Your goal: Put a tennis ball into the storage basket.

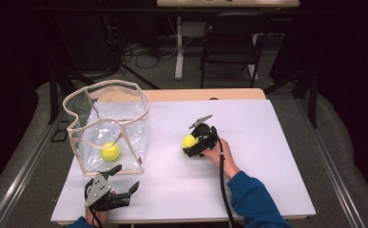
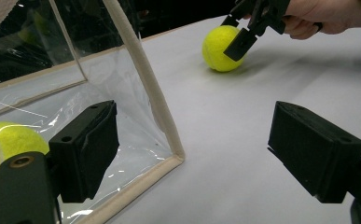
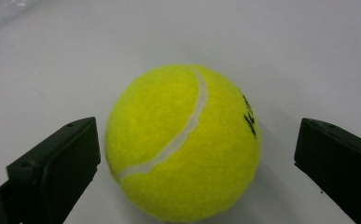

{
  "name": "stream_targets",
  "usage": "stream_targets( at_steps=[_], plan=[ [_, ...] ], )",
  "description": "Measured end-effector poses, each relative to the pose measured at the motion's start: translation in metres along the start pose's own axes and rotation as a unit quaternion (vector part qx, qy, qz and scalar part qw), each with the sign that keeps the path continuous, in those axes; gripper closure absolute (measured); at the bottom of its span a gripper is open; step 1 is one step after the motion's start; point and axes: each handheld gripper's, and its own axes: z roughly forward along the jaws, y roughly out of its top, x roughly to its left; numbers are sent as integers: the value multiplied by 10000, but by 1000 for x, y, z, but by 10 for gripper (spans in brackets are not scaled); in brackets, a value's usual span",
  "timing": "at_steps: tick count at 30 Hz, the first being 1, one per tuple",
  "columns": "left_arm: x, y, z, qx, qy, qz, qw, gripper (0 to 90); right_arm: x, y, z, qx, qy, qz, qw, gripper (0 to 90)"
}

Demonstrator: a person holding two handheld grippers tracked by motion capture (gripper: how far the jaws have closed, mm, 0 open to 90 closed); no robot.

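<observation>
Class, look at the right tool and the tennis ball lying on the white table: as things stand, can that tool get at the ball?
Probably yes. The right tool is open with its jaws either side of the tennis ball; nothing lies between them.

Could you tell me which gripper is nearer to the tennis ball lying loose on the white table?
The right. The right gripper has its open jaws on either side of the tennis ball, while the left gripper sits far off by the clear bag.
</observation>
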Motion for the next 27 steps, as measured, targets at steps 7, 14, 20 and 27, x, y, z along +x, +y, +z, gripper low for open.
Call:
stream_targets(
  at_steps=[7,14,20,27],
  plan=[
    [0,0,0,-7,-3,1,10000,160,1,1,6,67,-50,6,10000,1],
    [1,0,0,5,-8,7,10000,160,1,2,7,171,-71,6,9998,94],
    [1,0,0,0,-13,10,10000,160,1,2,5,123,-5,59,9999,180],
    [0,0,-1,0,-6,18,10000,160,4,3,5,136,81,45,9999,257]
  ],
)
